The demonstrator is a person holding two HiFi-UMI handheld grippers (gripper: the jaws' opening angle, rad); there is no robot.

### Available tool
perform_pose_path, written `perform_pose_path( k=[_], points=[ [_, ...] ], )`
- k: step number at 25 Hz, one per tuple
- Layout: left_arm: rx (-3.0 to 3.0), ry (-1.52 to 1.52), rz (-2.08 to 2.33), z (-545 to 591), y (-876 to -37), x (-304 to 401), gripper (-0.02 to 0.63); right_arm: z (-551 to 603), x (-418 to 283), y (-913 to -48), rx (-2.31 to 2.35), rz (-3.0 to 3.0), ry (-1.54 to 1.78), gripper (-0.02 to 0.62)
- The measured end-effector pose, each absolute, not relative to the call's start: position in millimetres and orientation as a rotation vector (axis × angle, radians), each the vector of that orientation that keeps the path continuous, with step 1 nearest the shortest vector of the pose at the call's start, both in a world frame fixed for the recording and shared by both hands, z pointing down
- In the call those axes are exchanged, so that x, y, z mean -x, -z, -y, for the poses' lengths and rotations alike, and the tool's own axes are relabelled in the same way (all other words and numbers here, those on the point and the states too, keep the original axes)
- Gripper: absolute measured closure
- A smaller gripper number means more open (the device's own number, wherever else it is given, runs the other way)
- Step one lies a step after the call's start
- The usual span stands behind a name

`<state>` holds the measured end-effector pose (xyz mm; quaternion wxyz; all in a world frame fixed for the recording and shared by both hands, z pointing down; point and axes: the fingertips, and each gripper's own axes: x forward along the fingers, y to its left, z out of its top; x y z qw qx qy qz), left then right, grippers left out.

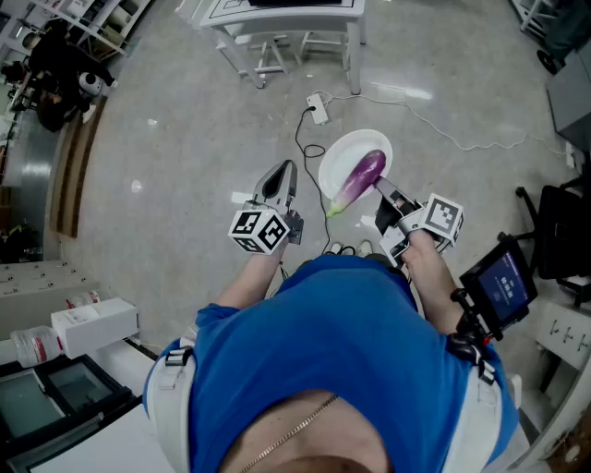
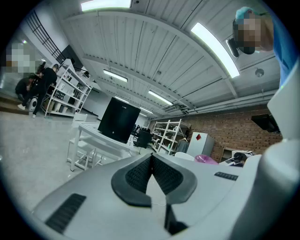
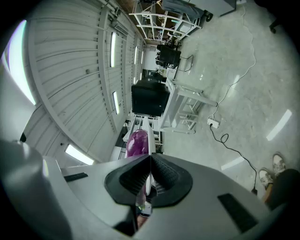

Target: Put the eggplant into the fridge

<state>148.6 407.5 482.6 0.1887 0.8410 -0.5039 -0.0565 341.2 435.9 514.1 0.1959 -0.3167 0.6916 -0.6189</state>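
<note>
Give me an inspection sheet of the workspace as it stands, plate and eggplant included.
Surface: bare grey floor; no worktop under the tools.
Job's things: purple eggplant lies on a white plate, carried above the floor; fridge not surely identified.
Clutter: white box at the lower left of the head view.
Tools: left tool shut, nothing between its jaws; right tool shut on the plate's rim.
Cables: black cable and white cable lie on the floor and meet at a power strip.
Surroundings: white table ahead; small screen at the person's right.
</note>
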Motion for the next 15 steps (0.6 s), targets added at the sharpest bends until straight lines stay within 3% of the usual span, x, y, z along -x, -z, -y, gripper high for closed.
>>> perform_pose_path(
  k=[15],
  points=[
    [-2.359, 0.157, 1.425, -403.8, -483.6, -145.9, 0.598, -431.1, -339.7, -515.9, 0.907, -1.934, 1.747, 0.584]
  ],
)
